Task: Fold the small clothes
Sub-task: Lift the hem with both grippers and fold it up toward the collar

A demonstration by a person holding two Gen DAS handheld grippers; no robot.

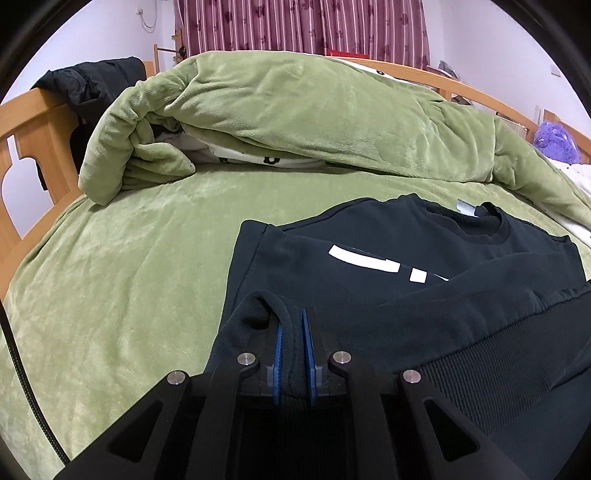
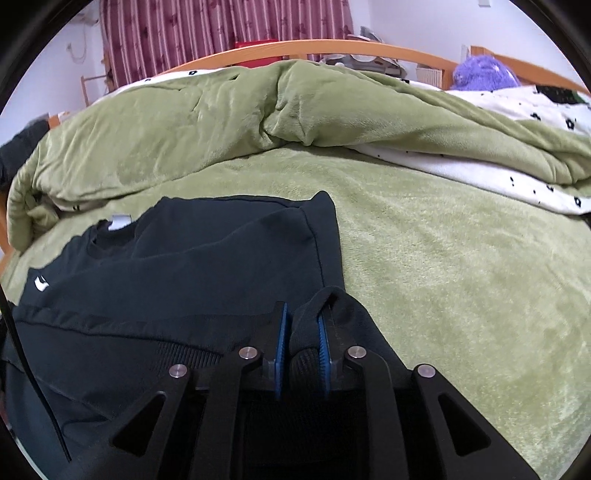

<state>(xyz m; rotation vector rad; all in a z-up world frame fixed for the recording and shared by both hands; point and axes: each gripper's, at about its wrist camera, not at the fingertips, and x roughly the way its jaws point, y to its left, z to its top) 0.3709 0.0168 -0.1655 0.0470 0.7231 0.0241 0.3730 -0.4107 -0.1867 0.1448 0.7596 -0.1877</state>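
Looks about halfway: the black top [image 1: 424, 258] lies on the green bed [image 1: 129, 277], bottom half doubled up toward the collar, left gripper [image 1: 293, 325] and right gripper [image 2: 303, 325] each pinching a hem corner, not let go yet.

open green bedsheet [image 2: 461, 280] beside sweatshirt [image 1: 369, 266], bunched duvet [image 1: 295, 122] blocking behind

Two wrist views, low over the bed [image 1: 110, 295], angled down and forward.

Left view: riding just behind the left claw [image 1: 294, 325], close above the dark sweatshirt [image 1: 369, 258], facing the curtain [image 1: 295, 26]. Right view: same low perch behind the right claw [image 2: 303, 325], facing likewise from further right. Shared: sweatshirt, heaped green quilt [image 2: 184, 122], wooden bed frame [image 2: 314, 46], curtain, purple plush [image 2: 480, 74].
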